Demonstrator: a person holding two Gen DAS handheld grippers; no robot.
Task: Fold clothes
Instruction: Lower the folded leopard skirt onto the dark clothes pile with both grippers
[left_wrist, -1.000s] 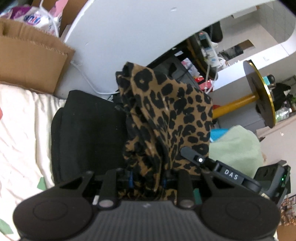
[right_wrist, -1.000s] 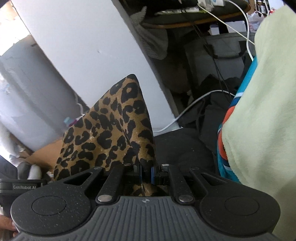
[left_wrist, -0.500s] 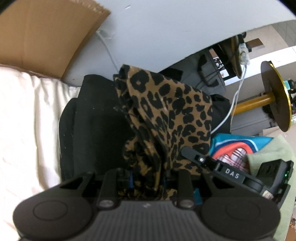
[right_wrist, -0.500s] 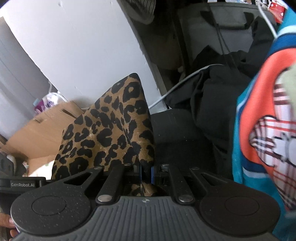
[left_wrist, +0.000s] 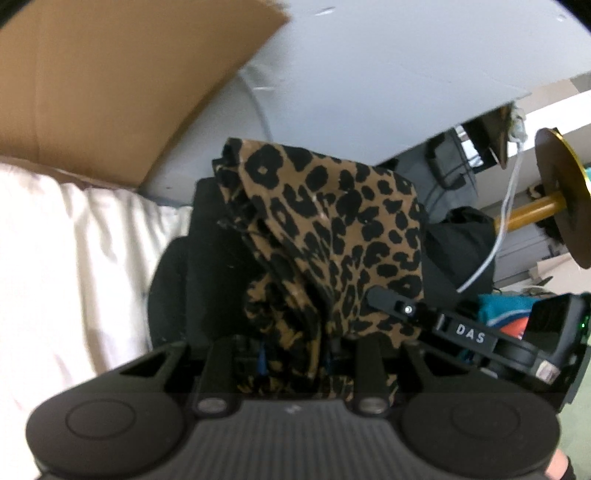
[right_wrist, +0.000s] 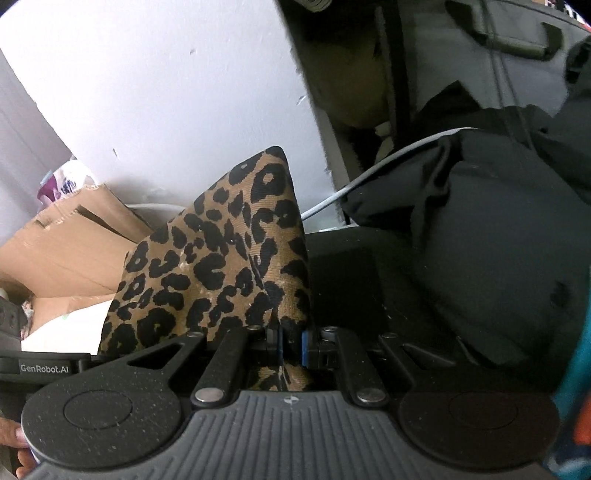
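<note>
A leopard-print garment (left_wrist: 332, 236) is bunched up in front of my left gripper (left_wrist: 295, 354), which is shut on it. The same leopard-print garment (right_wrist: 221, 266) stands up as a peak in the right wrist view, where my right gripper (right_wrist: 290, 341) is shut on a fold of it. The right gripper (left_wrist: 465, 332) shows at the right of the left wrist view, close beside the cloth. The left gripper's body (right_wrist: 44, 365) shows at the left edge of the right wrist view. A black garment (left_wrist: 199, 280) lies under the leopard cloth.
A white sheet (left_wrist: 66, 266) lies at left. A cardboard box (left_wrist: 96, 81) and a white panel (left_wrist: 369, 74) stand behind. A dark bundle of clothes (right_wrist: 491, 240) and a white cable (right_wrist: 369, 177) lie at right. A teal and orange garment (left_wrist: 506, 314) lies at right.
Both grippers have moved down and forward with the leopard cloth still held. The cardboard box and black garment fill more of the views; the pale green cloth has left the frame.
</note>
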